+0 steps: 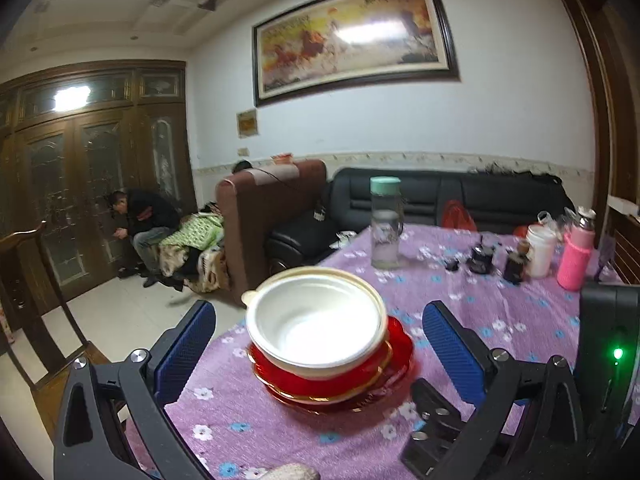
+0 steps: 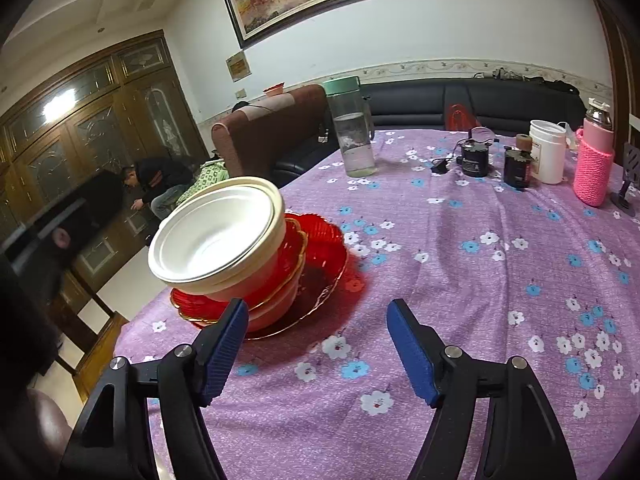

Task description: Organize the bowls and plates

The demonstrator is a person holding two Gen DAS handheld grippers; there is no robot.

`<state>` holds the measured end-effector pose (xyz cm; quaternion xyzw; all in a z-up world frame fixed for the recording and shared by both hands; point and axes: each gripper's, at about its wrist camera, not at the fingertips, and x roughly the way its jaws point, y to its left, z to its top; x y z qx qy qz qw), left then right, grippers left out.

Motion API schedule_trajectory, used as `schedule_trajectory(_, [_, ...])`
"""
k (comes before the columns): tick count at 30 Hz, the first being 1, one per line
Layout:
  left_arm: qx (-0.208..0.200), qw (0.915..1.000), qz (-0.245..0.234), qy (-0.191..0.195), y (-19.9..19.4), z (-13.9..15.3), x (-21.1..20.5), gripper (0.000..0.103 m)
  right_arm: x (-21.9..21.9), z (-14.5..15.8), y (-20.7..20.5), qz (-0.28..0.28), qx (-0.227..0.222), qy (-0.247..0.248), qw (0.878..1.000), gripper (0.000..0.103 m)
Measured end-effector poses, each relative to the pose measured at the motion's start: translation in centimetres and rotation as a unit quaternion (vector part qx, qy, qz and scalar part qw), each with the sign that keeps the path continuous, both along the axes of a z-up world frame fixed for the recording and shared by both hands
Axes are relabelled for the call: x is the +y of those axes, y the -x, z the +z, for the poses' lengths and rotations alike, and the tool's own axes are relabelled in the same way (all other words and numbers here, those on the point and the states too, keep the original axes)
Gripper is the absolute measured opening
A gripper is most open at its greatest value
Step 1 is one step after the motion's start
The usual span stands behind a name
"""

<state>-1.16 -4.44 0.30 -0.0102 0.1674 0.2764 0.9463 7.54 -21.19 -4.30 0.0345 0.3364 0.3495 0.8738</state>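
Standing wide apart, the blue pads of the left tool (image 1: pixel 320 354) flank the stack at the lower centre of the left wrist view and touch nothing. The right tool (image 2: pixel 316 350) is likewise spread and empty; its left pad sits just in front of the stack's near edge in the lower left of the right wrist view, and whether it touches cannot be told.

The stack stands near the left edge of the counter (image 2: pixel 440 264), which wears a purple flowered cloth. White bowls (image 1: pixel 316 322) are nested on top, tilted toward the left of the right wrist view. Beneath lies a red gold-rimmed dish (image 2: pixel 298 246), and at the bottom a red plate (image 2: pixel 328 264).

Judgement: the stacking appears largely done, and the step in hand looks like letting go or squaring up. The lean is the fault to correct. A sound method would be to press the upper bowl level from both sides, slowly, and keep the stack away from the counter edge.

Farther back, in the upper centre, stands a clear bottle (image 2: pixel 352 128) with a green cap. At the upper right are dark jars (image 2: pixel 476 158), a white tub (image 2: pixel 548 150) and a pink flask (image 2: pixel 594 160), all well apart from the stack.
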Motion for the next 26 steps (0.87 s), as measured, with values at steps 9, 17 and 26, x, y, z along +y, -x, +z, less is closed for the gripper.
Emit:
schedule_trajectory(9, [0.046, 0.9964, -0.027, 0.065, -1.5, -1.4, 1.3, 0.103, 0.3, -0.6, 0.1, 0.003, 0.001, 0.009, 1.000, 0.078])
schedule_trajectory(17, [0.060, 0.9937, -0.014, 0.094, -1.9, -2.3, 3.4, 0.103, 1.9, -1.1, 0.6, 0.020, 0.000, 0.025, 0.999, 0.078])
schedule_trajectory(26, [0.068, 0.9923, 0.001, 0.103, -2.3, -2.8, 4.9, 0.103, 3.3, -1.6, 0.5, 0.028, 0.009, 0.035, 0.999, 0.078])
